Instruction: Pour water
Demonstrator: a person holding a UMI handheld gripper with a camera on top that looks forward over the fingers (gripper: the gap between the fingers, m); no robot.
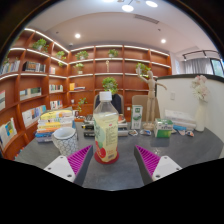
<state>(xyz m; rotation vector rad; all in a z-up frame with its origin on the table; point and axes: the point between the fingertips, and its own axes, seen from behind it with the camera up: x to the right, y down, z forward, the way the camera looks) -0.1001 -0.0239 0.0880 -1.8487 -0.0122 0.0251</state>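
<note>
One bottle [105, 128] stood upright on the dark tabletop [115, 172], and it serves here as the landmark. It was a clear plastic bottle with a white cap, a pale upper body and a pink-red label wrapped around its lower half; whether it held liquid could not be told. One patterned mug [65, 140] stood on the tabletop near the bottle, on its left side and apart from it. Farther back and to the right of the bottle lay a cluster of small items, among them one green packet [164, 130] and one small box [137, 117]; the rest were too small to count. Behind the bottle one potted plant [109, 87] showed, and behind that wooden shelves [40, 75] ran along the wall. The hand-held gripper [114, 160] pointed level toward the bottle, its two fingers spread wide, one pink pad [79, 158] to the left of the bottle's base and one to the right. The bottle stood between the fingers on its own, with a visible gap on the right side and the left pad close beside it.
</note>
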